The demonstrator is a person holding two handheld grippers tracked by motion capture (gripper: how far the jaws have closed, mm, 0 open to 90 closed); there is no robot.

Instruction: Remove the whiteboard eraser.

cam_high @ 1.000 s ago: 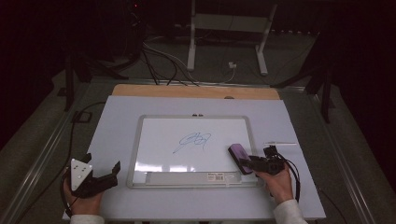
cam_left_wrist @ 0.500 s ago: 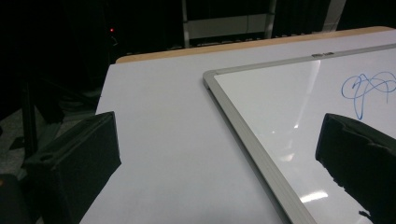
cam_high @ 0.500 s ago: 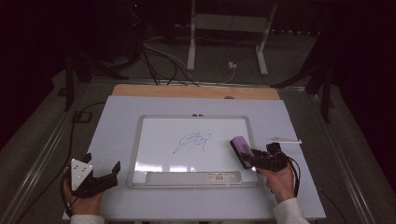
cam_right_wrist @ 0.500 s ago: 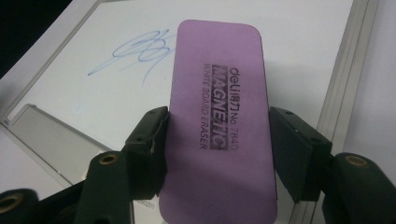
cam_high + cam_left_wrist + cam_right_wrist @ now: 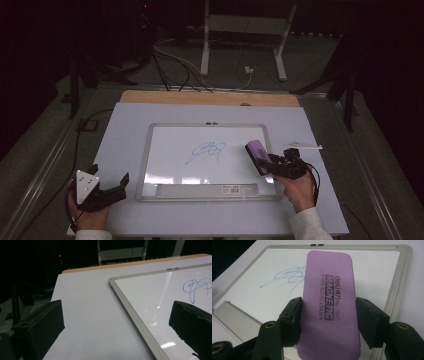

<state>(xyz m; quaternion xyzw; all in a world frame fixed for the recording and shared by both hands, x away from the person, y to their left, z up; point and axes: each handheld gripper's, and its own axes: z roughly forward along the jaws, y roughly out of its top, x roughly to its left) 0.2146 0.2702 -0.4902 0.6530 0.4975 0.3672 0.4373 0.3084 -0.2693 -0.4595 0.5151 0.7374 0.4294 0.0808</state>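
Since a second ago our right tool [image 5: 269, 162] has lifted the flat purple eraser [image 5: 328, 307] over the glossy whiteboard [image 5: 170, 165] at four o'clock, jaws clamping its sides, left tool [image 5: 111, 181] gaping empty on the matte tabletop [image 5: 125, 125].

Right claw [image 5: 264, 162] lifted purple eraser [image 5: 256, 154] slightly, up off whiteboard's [image 5: 175, 170] lower right.

Both grippers black plastic. Left gripper [image 5: 107, 186], lower left of the high view, carries a grey three-cornered plate with small dark holes. Right gripper [image 5: 328, 322] shows brass-ringed screw holes on its arms; a black cable loops beside it. White sleeve cuffs at the bottom edge.
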